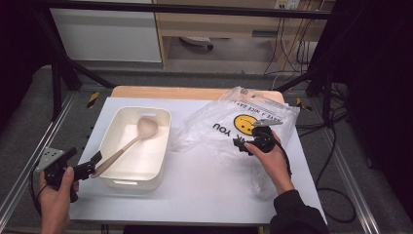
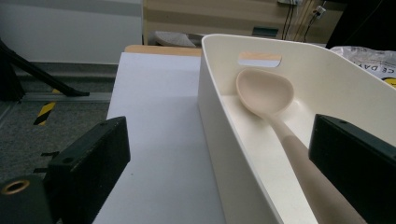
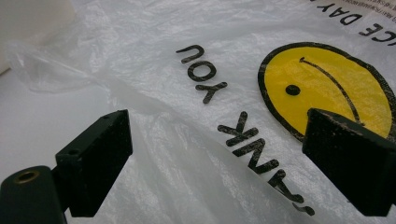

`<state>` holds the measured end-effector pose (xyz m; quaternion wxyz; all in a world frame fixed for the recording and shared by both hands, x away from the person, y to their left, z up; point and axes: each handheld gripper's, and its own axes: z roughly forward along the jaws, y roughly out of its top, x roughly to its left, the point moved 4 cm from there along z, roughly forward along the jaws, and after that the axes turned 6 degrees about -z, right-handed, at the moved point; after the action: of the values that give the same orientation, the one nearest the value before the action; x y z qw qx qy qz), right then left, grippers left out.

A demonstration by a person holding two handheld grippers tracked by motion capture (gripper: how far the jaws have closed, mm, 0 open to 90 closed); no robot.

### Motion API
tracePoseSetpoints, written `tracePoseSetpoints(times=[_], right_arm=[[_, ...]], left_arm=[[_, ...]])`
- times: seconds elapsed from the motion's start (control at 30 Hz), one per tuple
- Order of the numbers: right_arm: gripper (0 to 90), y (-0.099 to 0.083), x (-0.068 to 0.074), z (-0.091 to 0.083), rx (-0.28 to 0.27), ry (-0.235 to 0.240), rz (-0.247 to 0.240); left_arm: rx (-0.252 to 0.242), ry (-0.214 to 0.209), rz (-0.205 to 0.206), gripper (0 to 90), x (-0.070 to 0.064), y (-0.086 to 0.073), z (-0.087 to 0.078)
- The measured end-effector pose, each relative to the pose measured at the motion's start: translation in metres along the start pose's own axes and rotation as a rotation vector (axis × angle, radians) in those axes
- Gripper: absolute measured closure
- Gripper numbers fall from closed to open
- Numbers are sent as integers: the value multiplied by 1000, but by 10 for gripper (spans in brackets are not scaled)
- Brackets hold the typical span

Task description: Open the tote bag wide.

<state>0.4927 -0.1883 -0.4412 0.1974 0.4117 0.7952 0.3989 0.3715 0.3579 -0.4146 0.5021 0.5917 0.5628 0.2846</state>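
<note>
High view is showing the person's left hand [image 1: 57, 192] coming in at the bottom left corner, wrapped around the left gripper [image 1: 90, 165] just off the left edge of the white desk [image 1: 204, 185]. That gripper is pointing right and slightly forward, toward the near left corner of the cream bin [image 1: 138, 181]. A beige spoon [image 1: 127, 144] is lying slantwise in the bin, its bowl resting toward the far wall and its handle leaning out over the near left rim, ending right at the jaws. In the left gripper view the jaws are standing wide apart; the bin's side wall is running up between them and the spoon handle is passing close beside the right-hand jaw, whether touching it I cannot tell, since the handle's end is cut off by the bottom edge.

Further right, a clear plastic bag [image 1: 219, 124] printed with a yellow smiley face [image 1: 245, 124] is lying crumpled on the desk, just beside the bin. The right hand [image 1: 272, 158], in a dark sleeve, is reaching forward from the bottom edge and holding the right gripper [image 1: 242, 143] over the bag's near part, aimed left. In the right gripper view its jaws are spread open with the bag's film lying between and beneath them, not pinched; the black lettering is appearing upside down and is partly cut off.
</note>
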Motion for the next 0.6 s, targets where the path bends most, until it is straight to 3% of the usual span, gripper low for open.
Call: tracePoseSetpoints(times=[0.6], right_arm=[[62,-17,8,27,100,39,-46]], left_arm=[[-1,0,2,52,0,0,-1]])
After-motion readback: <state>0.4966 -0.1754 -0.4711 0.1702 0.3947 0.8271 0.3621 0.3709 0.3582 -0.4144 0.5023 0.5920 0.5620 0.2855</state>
